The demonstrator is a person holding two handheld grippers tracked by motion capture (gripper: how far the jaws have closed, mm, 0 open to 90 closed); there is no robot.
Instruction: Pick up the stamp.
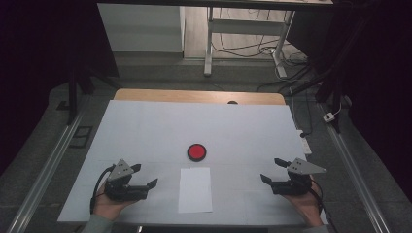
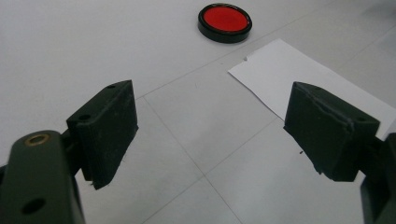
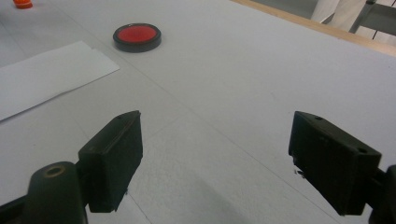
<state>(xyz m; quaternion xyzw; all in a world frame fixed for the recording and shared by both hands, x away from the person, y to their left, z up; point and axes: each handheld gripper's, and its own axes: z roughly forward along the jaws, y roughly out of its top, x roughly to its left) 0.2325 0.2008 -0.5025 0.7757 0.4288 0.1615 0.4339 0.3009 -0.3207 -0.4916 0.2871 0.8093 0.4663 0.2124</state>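
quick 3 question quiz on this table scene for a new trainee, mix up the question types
1. True or false: the round red disc with a black rim lies on top of the white rectangular paper sheet.
2. Which tool is shut: A) the left tool, B) the right tool, C) neither?
3. Fill in: in the high view, the paper sheet lies ____ the two tools.

Key
1. False: the disc sits on the white table cover, just beyond the sheet's far edge, apart from it.
2. C: both stand with jaws wide apart and hold nothing.
3. Between.
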